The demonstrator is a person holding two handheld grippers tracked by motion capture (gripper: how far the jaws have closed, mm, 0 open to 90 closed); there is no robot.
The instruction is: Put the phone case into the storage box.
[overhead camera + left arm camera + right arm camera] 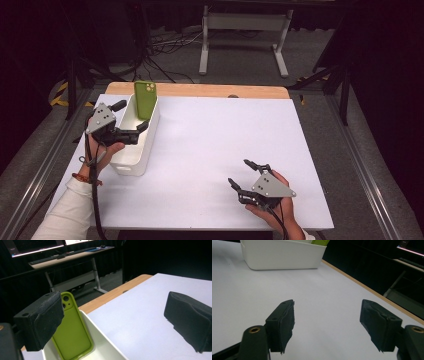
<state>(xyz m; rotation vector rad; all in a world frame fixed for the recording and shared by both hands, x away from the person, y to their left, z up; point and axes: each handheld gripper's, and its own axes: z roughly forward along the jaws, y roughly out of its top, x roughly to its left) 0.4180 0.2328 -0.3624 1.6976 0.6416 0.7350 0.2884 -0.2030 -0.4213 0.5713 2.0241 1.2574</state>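
Note:
A green phone (pixel 145 99) stands upright against the far end wall of a white bin (pixel 134 160) on the left of the white table. In the left gripper view the phone (pixel 72 333) leans inside the bin's rim (pixel 100 333), camera lenses at its top. My left gripper (pixel 131 116) is open beside the bin's far half, one jaw over the bin and nothing between the jaws (pixel 112 317). My right gripper (pixel 240 172) rests open near the table's front right, holding nothing. The right gripper view has its jaws wide apart (pixel 327 322) over bare tabletop, facing the bin (pixel 282 255).
The table's white sheet (pixel 225 130) ends at a wooden strip (pixel 210 90) along the far edge. Beyond it a white desk frame (pixel 245 30) and cables (pixel 165 50) are on the floor. Metal rails (pixel 45 150) run along both sides of the table.

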